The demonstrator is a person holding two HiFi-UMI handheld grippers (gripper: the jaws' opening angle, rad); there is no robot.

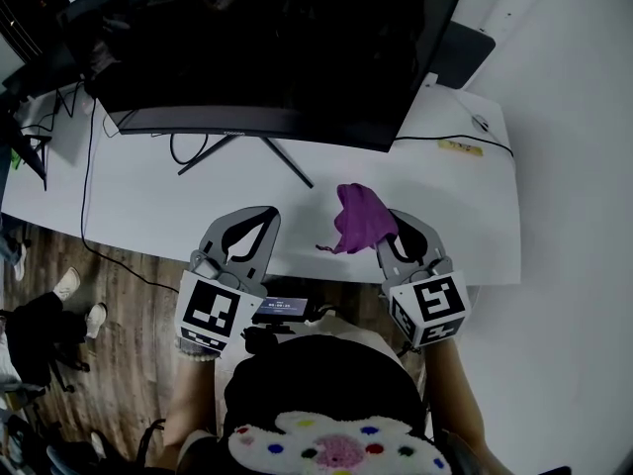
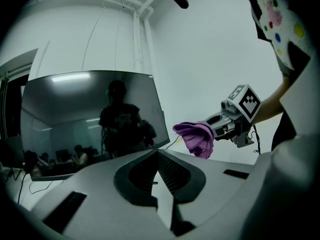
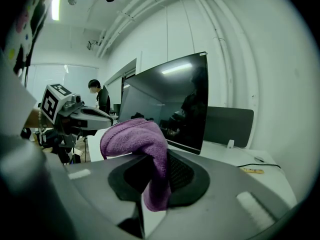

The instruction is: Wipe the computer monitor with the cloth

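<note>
A large black monitor (image 1: 267, 47) stands switched off on the white desk (image 1: 178, 211), with its dark screen (image 2: 90, 119) (image 3: 175, 104) reflecting the room. A purple cloth (image 1: 358, 218) (image 3: 142, 149) (image 2: 196, 136) is bunched between the jaws of my right gripper (image 1: 381, 228) (image 3: 152, 184), which is shut on it above the desk's front edge. The right gripper (image 2: 235, 116) shows at the right of the left gripper view. My left gripper (image 1: 259, 221) (image 2: 156, 156) is shut with nothing in it, near the front edge to the left of the cloth. Both hang short of the screen.
The monitor's V-shaped stand (image 1: 247, 151) and black cables (image 1: 89, 196) lie on the desk. A yellow tag (image 1: 460, 147) and a small mouse (image 1: 482, 123) sit at the right. A second dark panel (image 1: 460, 52) stands behind. People sit in the background at the left (image 3: 100, 96).
</note>
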